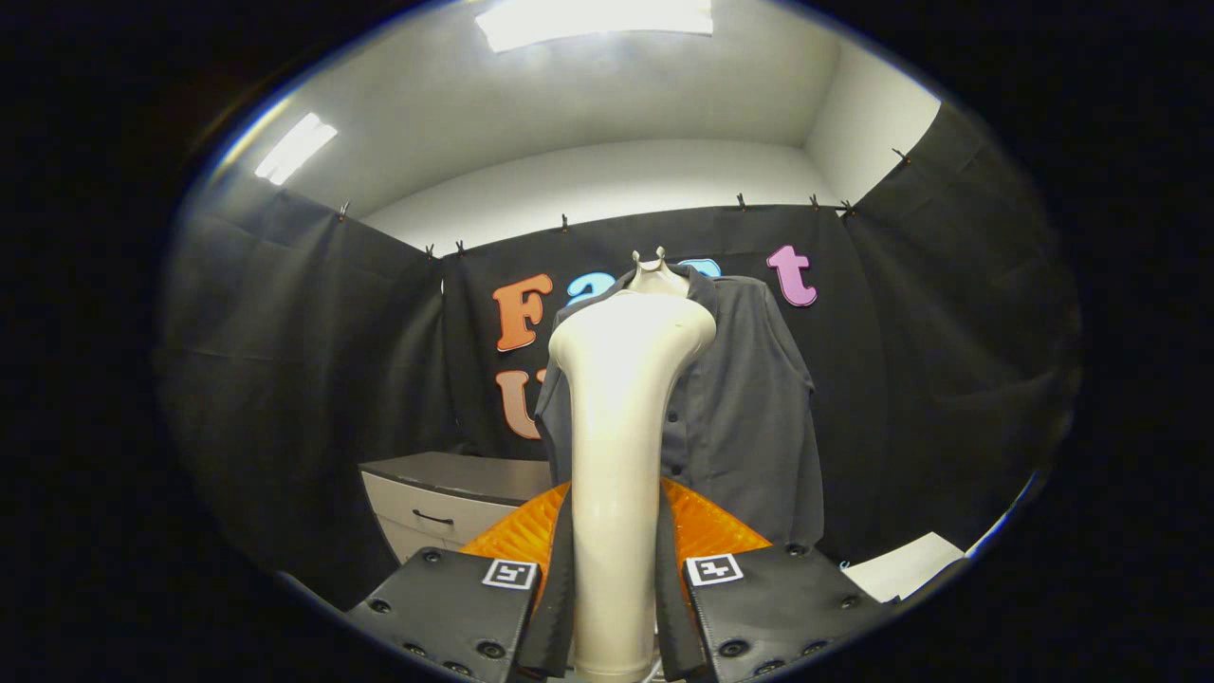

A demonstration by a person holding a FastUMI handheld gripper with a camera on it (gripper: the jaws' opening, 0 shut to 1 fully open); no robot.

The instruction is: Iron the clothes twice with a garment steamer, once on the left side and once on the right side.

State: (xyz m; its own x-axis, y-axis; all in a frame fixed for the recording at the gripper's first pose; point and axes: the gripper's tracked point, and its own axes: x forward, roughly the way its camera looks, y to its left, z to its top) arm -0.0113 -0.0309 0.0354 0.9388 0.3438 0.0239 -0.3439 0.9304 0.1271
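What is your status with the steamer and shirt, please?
Tool shut on steamer. Steamer upright, head near collar. Grey shirt hanging just beyond. Nothing between them.

Black tongs (pixel 615 579), dark screws, white square marker tags, orange ribbed parts behind, perhaps soft padding

The gripper (pixel 615 569) was closed on the cream garment steamer (pixel 618 427), whose head blocked the 12 o'clock path to the hanging grey shirt (pixel 749 408). A low cabinet (pixel 446 493) obstructed 10 o'clock; open room lay toward 2 o'clock, beside the shirt.
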